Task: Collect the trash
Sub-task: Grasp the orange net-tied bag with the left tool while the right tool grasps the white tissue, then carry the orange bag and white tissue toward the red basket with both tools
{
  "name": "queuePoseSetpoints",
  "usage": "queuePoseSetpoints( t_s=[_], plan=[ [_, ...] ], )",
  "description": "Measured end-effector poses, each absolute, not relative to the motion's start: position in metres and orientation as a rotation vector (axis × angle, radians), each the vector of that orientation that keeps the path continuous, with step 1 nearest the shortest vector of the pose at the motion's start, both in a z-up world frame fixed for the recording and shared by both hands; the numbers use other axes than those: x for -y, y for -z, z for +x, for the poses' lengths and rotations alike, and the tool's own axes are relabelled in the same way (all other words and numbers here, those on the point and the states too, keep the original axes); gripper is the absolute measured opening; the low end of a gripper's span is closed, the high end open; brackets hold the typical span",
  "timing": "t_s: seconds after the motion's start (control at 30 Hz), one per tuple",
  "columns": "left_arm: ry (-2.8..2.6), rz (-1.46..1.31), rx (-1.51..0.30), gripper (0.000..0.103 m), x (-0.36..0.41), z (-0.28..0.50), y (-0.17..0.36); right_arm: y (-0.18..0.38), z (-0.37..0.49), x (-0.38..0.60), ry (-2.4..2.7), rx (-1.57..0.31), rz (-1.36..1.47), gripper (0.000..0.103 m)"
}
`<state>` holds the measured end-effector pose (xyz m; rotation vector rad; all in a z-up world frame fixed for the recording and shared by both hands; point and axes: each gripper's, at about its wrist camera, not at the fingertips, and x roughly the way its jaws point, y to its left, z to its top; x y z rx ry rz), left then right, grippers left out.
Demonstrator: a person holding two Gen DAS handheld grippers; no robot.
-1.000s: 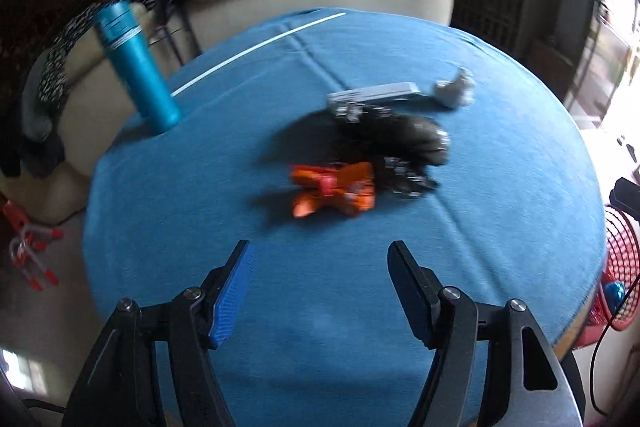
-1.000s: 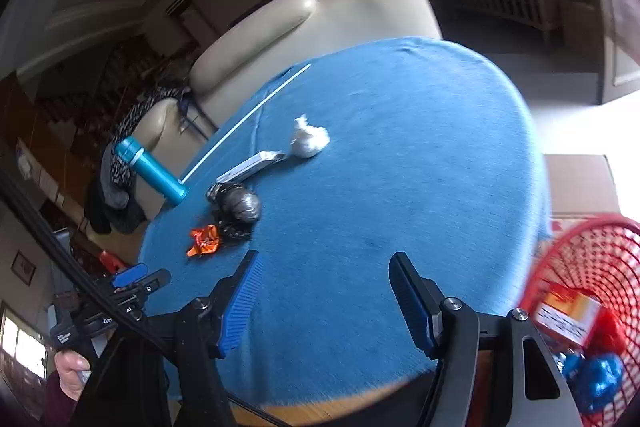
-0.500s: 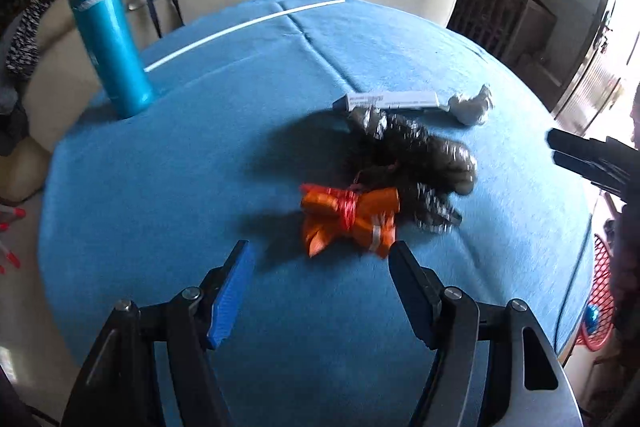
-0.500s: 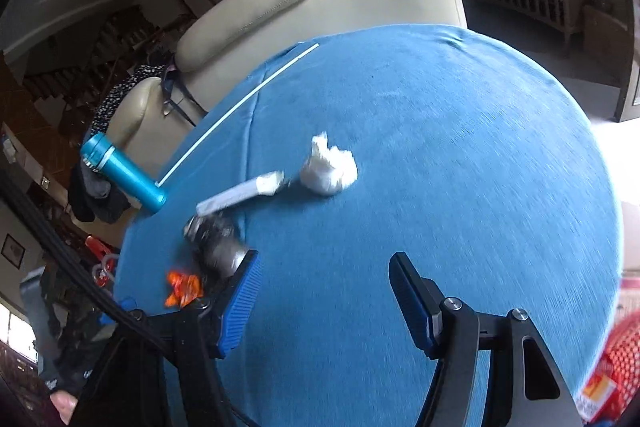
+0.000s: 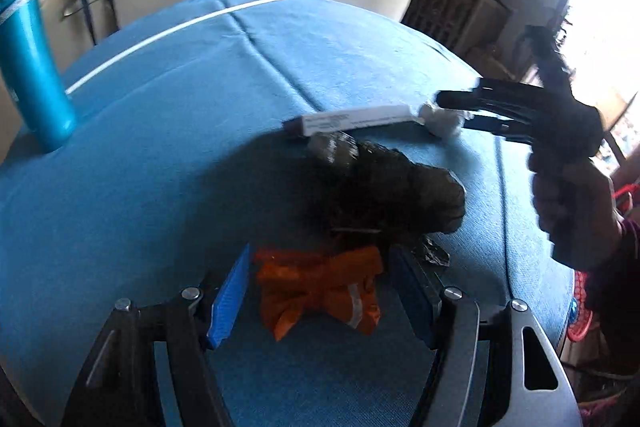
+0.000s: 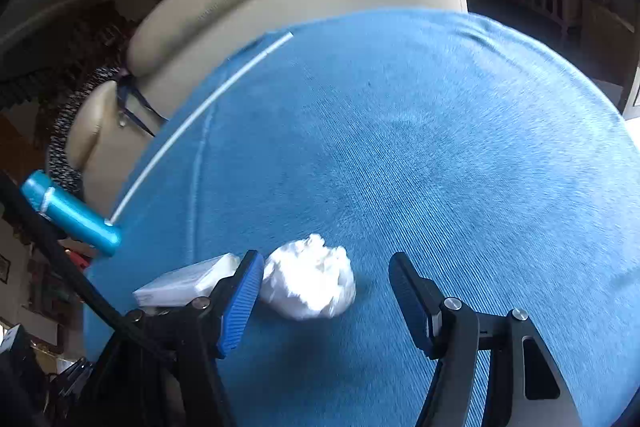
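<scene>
Both claws had advanced: left claw [image 5: 318, 293] open astride orange wrapper [image 5: 320, 293], right claw [image 6: 326, 293] closing, unclamped, around white wad [image 6: 310, 283] on desk [image 6: 440, 147].

text: none legible — white box [image 5: 356, 119] | print blurred
</scene>
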<state>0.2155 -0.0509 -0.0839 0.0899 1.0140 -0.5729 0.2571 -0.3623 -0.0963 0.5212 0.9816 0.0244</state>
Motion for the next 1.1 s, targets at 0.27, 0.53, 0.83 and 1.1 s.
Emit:
queuePoseSetpoints(
  t_s=[0.27,0.53,0.83,1.1],
  plan=[
    [0.609,0.059,-1.015,0.064,0.047,0.203,0.094,0.090,0.253,0.343,-0.070,-0.964,0.439,0.032],
    [0.551,0.080,-1.011,0.063,0.046,0.178,0.089,0.079,0.197,0.341,-0.147,-0.936,0.494,0.030],
    [0.449,0.187,-0.918,0.063,0.059,0.141,0.053,0.052,0.110,0.342,-0.196,-0.867,0.544,0.030],
    [0.350,0.319,-0.838,0.063,0.076,0.105,0.026,0.032,0.062,0.344,-0.216,-0.813,0.564,0.030]
  ],
)
